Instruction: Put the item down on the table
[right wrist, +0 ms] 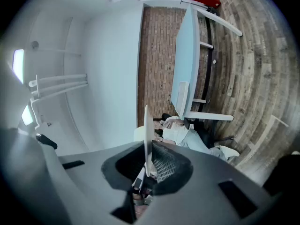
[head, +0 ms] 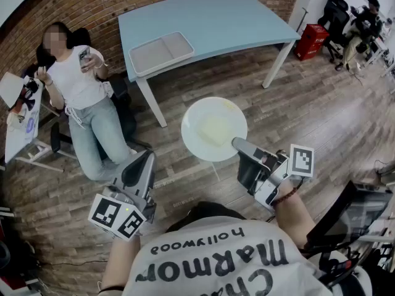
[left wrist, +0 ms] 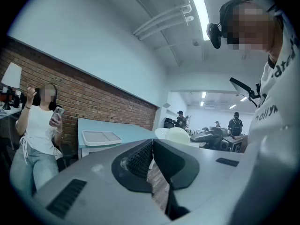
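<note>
Above the wood floor (head: 321, 116) at frame centre, below the blue table (head: 234, 23), the right gripper (head: 239, 145) jaws clamp the white plate (head: 213, 128) by its rim, while the left gripper (head: 147, 158) jaws are pressed together, empty.

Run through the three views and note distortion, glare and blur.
Head view: fisheye bows the edges of the blue table; corners vignette dark. Left gripper view: the ceiling light strip is blown out, and the left gripper fills the lower frame. Right gripper view: picture rolled sideways, floor boards curving at right; the plate in the right gripper shows edge-on as a thin line.
</note>
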{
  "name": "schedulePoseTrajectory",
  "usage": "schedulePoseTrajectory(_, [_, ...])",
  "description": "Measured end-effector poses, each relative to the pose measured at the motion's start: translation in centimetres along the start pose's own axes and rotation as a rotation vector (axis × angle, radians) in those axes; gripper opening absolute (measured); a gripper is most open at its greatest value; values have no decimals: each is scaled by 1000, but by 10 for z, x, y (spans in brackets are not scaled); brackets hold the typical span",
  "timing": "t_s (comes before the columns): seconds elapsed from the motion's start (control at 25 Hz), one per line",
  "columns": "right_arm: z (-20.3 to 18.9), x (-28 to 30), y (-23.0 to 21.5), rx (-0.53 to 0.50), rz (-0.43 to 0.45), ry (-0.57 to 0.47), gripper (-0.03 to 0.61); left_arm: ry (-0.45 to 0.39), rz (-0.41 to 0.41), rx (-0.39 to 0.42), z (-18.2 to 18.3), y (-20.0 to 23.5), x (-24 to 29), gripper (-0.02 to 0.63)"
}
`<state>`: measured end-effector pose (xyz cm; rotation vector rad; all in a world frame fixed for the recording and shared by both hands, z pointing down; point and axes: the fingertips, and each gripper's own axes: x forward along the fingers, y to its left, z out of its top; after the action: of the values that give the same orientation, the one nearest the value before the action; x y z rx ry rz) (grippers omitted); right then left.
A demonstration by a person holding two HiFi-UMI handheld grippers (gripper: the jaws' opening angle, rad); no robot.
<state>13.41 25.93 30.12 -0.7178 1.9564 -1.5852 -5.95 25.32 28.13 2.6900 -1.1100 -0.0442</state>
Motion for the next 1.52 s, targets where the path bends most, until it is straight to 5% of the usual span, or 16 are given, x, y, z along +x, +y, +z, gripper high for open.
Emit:
schedulePoseTrajectory(0.84, [-8, 8, 0, 63, 34, -33, 40, -18, 8, -1, 2, 3, -18, 9])
schedulePoseTrajectory(1.16, [-7, 27, 0, 41, 12, -32, 40, 9, -8, 107, 5, 12, -17, 9])
schedulePoseTrajectory(1.52, [-22, 42, -2, 19, 16, -62, 40, -10, -40, 75, 5, 36, -21, 9])
